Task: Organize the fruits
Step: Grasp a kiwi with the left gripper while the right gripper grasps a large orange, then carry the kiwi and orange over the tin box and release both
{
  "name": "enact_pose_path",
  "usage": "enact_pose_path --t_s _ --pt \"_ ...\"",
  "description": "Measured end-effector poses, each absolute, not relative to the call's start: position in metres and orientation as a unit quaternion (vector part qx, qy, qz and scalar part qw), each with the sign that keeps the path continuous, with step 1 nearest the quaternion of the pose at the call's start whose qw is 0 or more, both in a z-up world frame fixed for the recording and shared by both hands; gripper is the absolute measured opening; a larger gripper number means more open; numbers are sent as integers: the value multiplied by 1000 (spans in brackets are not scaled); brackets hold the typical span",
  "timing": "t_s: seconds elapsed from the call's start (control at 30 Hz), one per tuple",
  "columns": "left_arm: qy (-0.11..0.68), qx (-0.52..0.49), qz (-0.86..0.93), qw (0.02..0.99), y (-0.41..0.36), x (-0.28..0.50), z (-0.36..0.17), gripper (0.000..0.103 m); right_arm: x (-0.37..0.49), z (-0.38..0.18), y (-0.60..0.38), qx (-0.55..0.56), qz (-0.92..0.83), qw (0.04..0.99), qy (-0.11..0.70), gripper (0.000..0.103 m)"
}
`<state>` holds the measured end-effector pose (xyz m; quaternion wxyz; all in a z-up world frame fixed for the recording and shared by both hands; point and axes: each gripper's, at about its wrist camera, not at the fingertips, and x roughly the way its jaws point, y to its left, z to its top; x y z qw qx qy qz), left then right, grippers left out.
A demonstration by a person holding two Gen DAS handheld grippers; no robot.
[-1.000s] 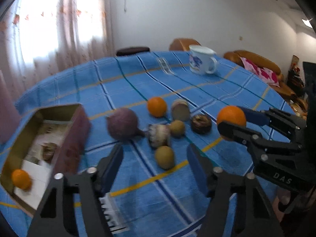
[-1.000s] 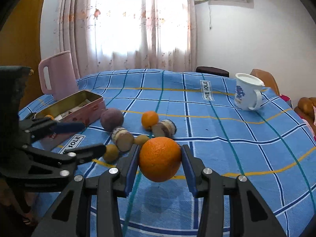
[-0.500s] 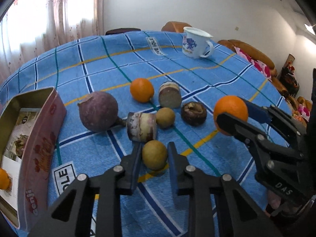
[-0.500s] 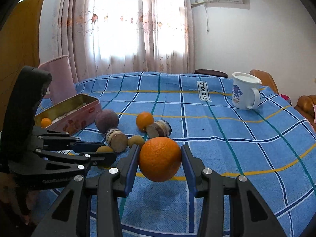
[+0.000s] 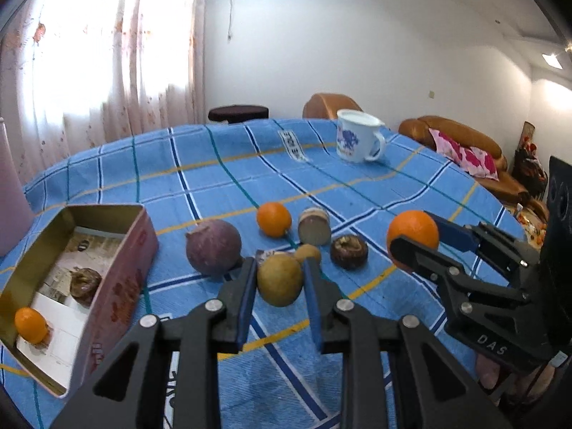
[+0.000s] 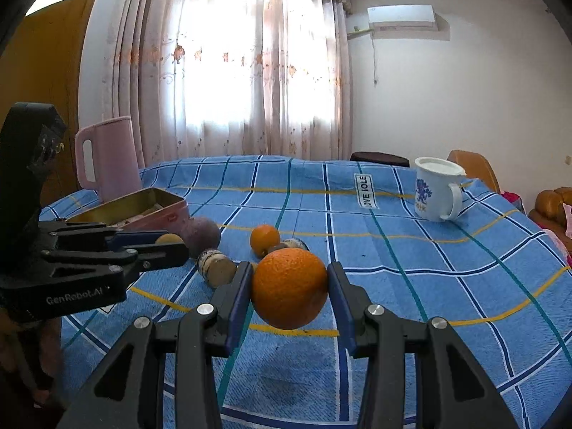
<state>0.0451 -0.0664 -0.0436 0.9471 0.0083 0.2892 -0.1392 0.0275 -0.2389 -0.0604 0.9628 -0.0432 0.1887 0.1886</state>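
Note:
My left gripper [image 5: 280, 279] is shut on a small yellow-brown fruit [image 5: 280, 280] and holds it above the blue checked cloth. My right gripper [image 6: 289, 289] is shut on a large orange [image 6: 289, 289], also lifted; it shows at the right of the left wrist view [image 5: 413, 234]. On the cloth lie a purple round fruit [image 5: 213, 246], a small orange [image 5: 273, 219], a cut brown-white piece [image 5: 314, 226], a dark brown fruit [image 5: 349, 251] and another small yellow-brown fruit [image 5: 308, 252]. An open pink tin [image 5: 118, 286] at the left holds a small orange [image 5: 31, 325] and a dark fruit [image 5: 85, 286].
A white mug with blue print [image 5: 358, 141] stands at the far side of the table. A pink jug [image 6: 107, 159] stands behind the tin. Sofas and a stool stand beyond the table's far edge.
My left gripper closed on the yellow-brown fruit and lifted it off the cloth. The right gripper kept hold of the large orange and stayed about where it was.

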Motion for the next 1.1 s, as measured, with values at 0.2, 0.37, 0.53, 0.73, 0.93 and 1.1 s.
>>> enact_pose_path --t_s 0.2,0.37,0.53,0.73,0.93,1.1 --pt "262 5 -128 957 -63 39 -38 27 23 -58 -242 -41 189 966 171 44" --pt "241 4 -121 963 -60 32 -35 27 20 -58 -242 -41 190 968 161 44" --pt "224 4 -112 968 -59 26 -33 27 16 -57 -243 -41 191 969 151 44" --pt "209 7 -105 972 -59 21 -31 27 12 -57 -244 -41 192 971 138 44" --pt "195 9 -100 976 -59 16 -29 27 9 -56 -245 -41 194 972 124 44" --pt "185 11 -97 978 -59 13 -28 27 6 -56 -246 -41 195 973 114 44"
